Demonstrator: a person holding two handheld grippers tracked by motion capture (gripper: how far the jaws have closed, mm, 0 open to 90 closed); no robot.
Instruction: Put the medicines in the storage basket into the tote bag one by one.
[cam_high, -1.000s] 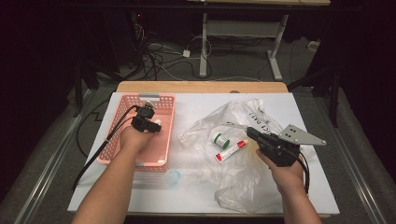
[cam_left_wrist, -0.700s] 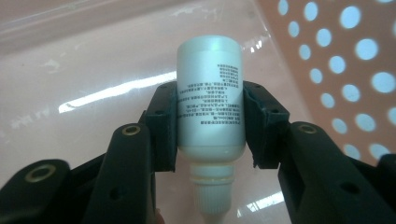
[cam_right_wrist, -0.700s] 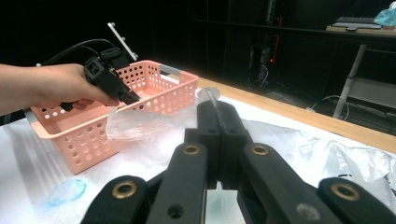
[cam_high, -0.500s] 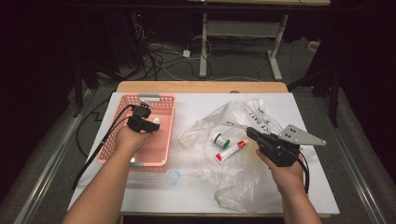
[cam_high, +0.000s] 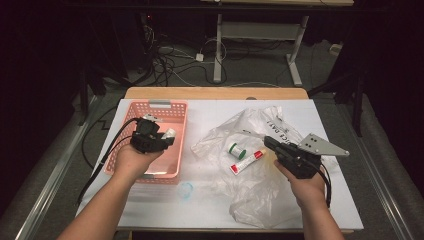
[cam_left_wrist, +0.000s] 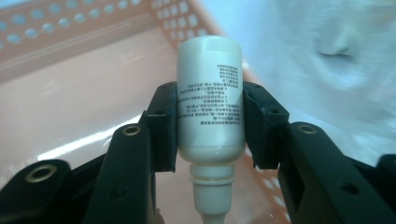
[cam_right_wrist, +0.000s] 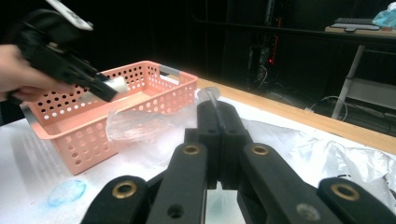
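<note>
My left gripper (cam_high: 167, 136) hangs over the pink basket (cam_high: 155, 106), shut on a white bottle (cam_high: 170, 133). In the left gripper view the bottle (cam_left_wrist: 210, 70) is clamped between the pads (cam_left_wrist: 163, 121) with its nozzle pointing back toward the camera, above the basket floor (cam_left_wrist: 70, 107). My right gripper (cam_high: 269, 141) rests at the crumpled clear plastic bag (cam_high: 260, 195), its jaws pressed together on a thin fold of film (cam_right_wrist: 208, 93). A round green-and-white cap (cam_high: 233, 150) and a red-and-white tube (cam_high: 246, 161) lie on the bag just left of it.
A white sheet (cam_high: 210, 112) covers the table, with a wooden edge (cam_high: 215, 93) at the back. A faint blue round disc (cam_high: 185, 190) lies in front of the basket. Cables trail off the left side. The right gripper view shows the basket (cam_right_wrist: 140, 74) ahead at the left.
My left hand has drifted slightly left and nearer over the basket, still holding the bottle. The right gripper has not moved.
</note>
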